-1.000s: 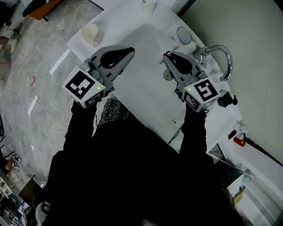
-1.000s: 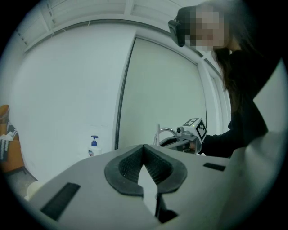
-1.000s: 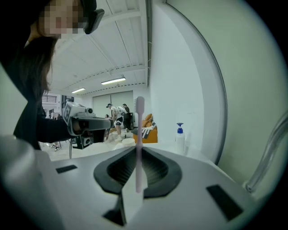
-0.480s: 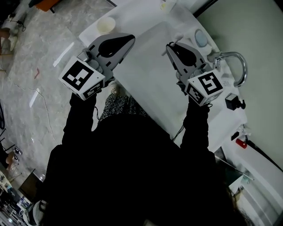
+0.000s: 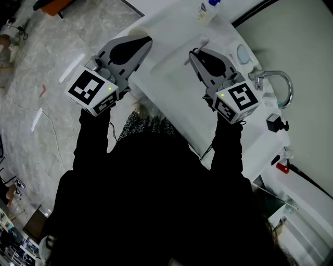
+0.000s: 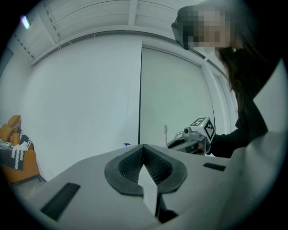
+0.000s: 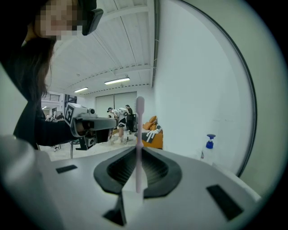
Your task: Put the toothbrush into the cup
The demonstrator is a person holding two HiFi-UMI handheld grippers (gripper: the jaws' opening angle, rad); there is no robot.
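My right gripper (image 5: 193,53) is shut on a pale pink toothbrush (image 7: 139,134). The brush stands upright between the pads, its head above the jaws, and shows as a white stub (image 5: 199,44) in the head view. My left gripper (image 5: 143,40) is shut with nothing in it, its pads (image 6: 155,168) meeting. Both are held out level over the white sink counter (image 5: 171,78), side by side and apart. From the left gripper view the right gripper (image 6: 193,137) and the toothbrush (image 6: 165,134) appear at the right. No cup shows in any view now.
A bottle with a blue pump cap (image 5: 205,10) stands at the far end of the counter, also seen in the right gripper view (image 7: 208,146). A chrome tap (image 5: 276,83) and a round pale dish (image 5: 243,53) lie to the right. Marble floor (image 5: 31,78) is on the left.
Both grippers have moved away from me along the counter toward its far end. The cream cup seen beyond the left gripper earlier is now out of sight behind it.
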